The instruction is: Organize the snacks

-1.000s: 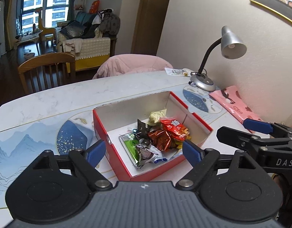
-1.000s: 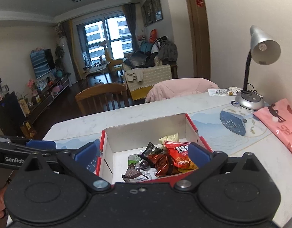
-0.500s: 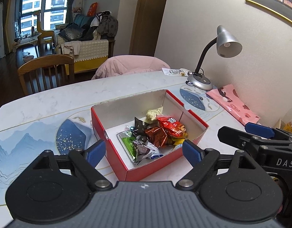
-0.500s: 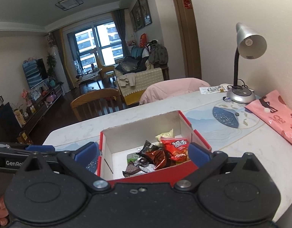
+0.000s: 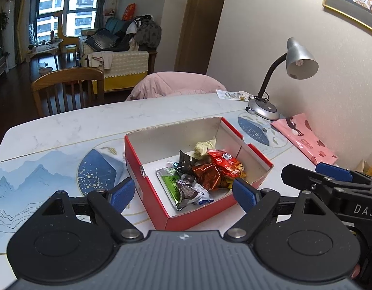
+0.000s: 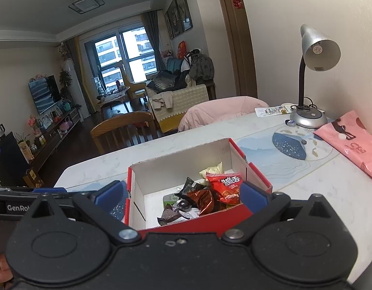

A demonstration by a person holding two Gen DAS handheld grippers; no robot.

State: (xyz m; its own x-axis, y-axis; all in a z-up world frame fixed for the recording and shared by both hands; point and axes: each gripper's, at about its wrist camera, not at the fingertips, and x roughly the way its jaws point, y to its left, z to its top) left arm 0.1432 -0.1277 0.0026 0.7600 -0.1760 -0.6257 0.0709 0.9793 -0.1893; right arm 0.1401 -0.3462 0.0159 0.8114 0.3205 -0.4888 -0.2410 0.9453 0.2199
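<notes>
Item: red box [image 5: 159, 207], open-topped, white inside, standing on the pale marble-patterned surface [image 5: 65, 125] near its front edge. A low card divider shows inside on the right.

Contents: a loose heap of snacks toward the box's near right part: red packet [image 5: 225, 163] with white lettering; copper-foil wrapper [image 5: 206, 175] touching it; dark wrapper [image 5: 186, 159]; pale yellow-green wrapper [image 5: 204, 146] at the back; flat green packet [image 5: 170, 181] on the box floor; dark brown and white wrapper [image 5: 189, 192] nearest the front wall.

Left tongs [image 5: 183, 194]: spread wide, blue pads either side of the box's near corner, nothing between them gripped.

Right tongs [image 6: 182, 194]: spread wide, blue pads flanking the box's front wall, holding nothing.

Surroundings: silver desk lamp [image 5: 297, 59] by the wall at far right; pink patterned bag [image 5: 306, 140] lying flat beside it; blue-and-white printed mat [image 5: 28, 181] under the box; wooden chair [image 5: 67, 89] and a pink-draped chair [image 5: 176, 84] behind the surface.
</notes>
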